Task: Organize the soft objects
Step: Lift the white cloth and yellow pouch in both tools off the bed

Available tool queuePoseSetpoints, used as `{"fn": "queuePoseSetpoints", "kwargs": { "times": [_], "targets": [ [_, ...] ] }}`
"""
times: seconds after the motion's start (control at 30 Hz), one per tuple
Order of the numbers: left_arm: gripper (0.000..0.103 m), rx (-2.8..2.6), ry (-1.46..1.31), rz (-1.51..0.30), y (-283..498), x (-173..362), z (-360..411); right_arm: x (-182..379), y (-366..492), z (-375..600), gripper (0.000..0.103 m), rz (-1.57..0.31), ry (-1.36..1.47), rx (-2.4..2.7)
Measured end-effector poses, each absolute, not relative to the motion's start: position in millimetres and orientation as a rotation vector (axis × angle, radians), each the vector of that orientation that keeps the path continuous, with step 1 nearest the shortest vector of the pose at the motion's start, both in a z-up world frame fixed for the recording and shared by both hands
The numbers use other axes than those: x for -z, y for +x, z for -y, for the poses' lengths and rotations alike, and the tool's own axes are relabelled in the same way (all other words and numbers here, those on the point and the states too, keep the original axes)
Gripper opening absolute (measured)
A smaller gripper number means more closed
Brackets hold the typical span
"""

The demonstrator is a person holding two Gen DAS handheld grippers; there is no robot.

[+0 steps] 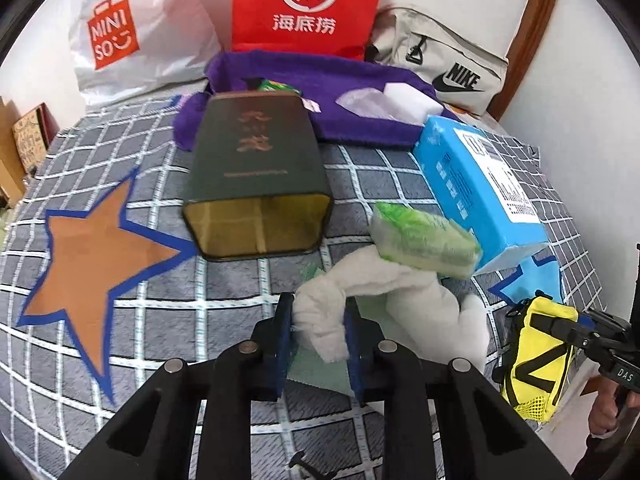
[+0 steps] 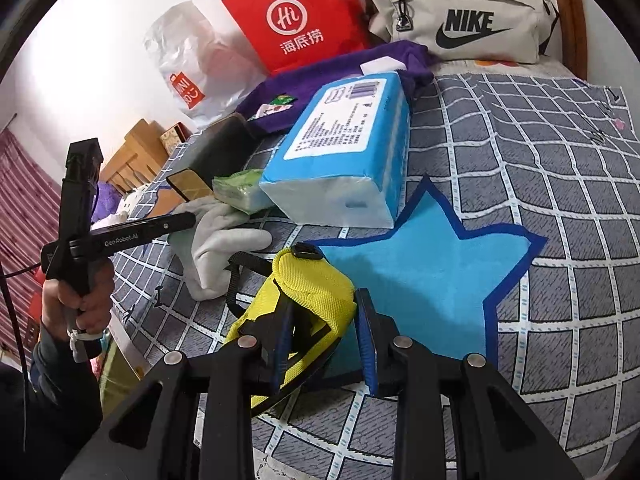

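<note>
Soft objects lie gathered around the blue tissue pack (image 2: 340, 152) on the bed (image 2: 540, 184), which serves here as the landmark. Just in front of the pack's near end sprawls a white cloth (image 1: 384, 292), and the left gripper (image 1: 318, 332) has its pads pressed on a bunched fold of it; the pinch on a thick fold, rather than a flat edge, probably gives the pads enough bulk to hold. A small green tissue packet (image 1: 424, 240) leans against the pack's near corner and rests partly on the cloth, so lifting the cloth may tip it. Left of the pack, a dark box (image 1: 256, 184) lies on its side with its open mouth facing the camera, seemingly a container waiting to be filled. Behind the pack spreads a purple towel (image 1: 320, 96), with bags stood against the wall beyond. In front of the pack and to its right, on the blue star, the right gripper (image 2: 322, 332) clamps a yellow pouch (image 2: 312, 292) by its folded upper end, likely because its strap and body hang loose below.
</note>
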State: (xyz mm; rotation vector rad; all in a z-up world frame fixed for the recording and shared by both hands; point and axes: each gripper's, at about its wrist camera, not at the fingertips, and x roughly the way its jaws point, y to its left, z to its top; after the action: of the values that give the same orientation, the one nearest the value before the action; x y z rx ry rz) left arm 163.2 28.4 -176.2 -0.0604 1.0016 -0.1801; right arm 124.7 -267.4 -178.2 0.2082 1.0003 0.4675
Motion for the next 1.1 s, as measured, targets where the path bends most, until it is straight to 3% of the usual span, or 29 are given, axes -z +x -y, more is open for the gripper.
{"fn": "queuePoseSetpoints", "kwargs": {
  "times": [0.57,1.1],
  "targets": [
    [0.022,0.160,-0.124,-0.926,151.1,131.1,-53.3,146.2,121.5,264.9,0.030,-0.950,0.178,-0.468],
    [0.022,0.123,-0.118,-0.875,157.5,90.0,-68.7,83.3,143.7,255.1,0.030,-0.849,0.150,-0.434]
  ]
}}
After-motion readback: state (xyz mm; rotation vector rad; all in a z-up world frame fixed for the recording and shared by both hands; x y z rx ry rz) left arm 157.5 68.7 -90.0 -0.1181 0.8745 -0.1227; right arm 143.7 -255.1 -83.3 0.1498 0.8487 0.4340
